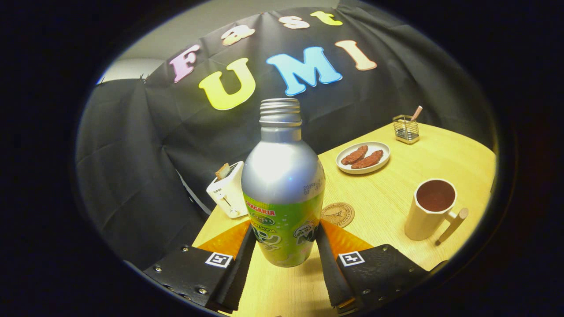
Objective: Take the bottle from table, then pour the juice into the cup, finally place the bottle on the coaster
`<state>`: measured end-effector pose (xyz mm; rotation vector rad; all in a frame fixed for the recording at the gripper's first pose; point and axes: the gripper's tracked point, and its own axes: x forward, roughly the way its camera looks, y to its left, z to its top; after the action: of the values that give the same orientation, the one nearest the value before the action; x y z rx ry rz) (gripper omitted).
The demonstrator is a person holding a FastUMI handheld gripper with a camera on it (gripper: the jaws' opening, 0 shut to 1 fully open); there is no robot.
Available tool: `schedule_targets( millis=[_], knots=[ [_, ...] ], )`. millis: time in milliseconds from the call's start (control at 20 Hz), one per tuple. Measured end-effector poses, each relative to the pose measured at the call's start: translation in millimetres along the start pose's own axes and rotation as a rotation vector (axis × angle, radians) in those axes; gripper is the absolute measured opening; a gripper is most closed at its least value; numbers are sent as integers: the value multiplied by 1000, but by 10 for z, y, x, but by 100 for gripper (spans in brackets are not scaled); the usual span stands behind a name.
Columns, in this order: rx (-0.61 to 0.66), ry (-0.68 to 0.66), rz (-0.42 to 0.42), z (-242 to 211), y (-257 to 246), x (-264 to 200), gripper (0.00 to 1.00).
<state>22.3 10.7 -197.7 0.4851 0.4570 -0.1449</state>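
The silver aluminium bottle with a green printed label and a threaded, uncapped neck (282,185) stood upright between the two black fingers of the claw (283,246). The pads (241,259) lay against the lower, labelled part of its body on either side, so the claw looked clenched on it. Whether its base rested on the table or hung just above could not be told for certain; a shadow lay right under it.

Such a thin metal shell would likely be stiff enough to take a firm squeeze, though smooth and somewhat slippery, and it might dent under too hard a pinch. Its weight depended on the juice inside, which could not be seen. The straight lower wall seemed the right place to hold: the shoulder above tapered and would let the pads slide. With the neck open, any tilt on the way could spill.

The pale yellow wooden table (387,193) was flat and smooth. Just beyond the bottle lay the round brown embossed coaster (337,214). Further to the right stood the cream faceted cup with a wooden stick handle (429,211), its inside dark. Beyond these sat a white plate with two brown pieces of food (363,157) and a small wire holder with a stick in it (406,129). A white toaster with a slice in its slot (227,193) stood at the table's far-left edge. Black cloth closed the booth behind.
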Motion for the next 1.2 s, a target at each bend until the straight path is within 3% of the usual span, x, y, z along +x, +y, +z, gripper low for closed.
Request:
schedule_targets(
  millis=[350,700,950,1200],
  knots=[
    [187,16,-9,-109,-242,12,73],
    [423,-50,-19,7,-372,5,73],
    [483,-58,-21,30,-465,7,73],
    [638,-62,-26,-10,-590,34,73]
  ],
)
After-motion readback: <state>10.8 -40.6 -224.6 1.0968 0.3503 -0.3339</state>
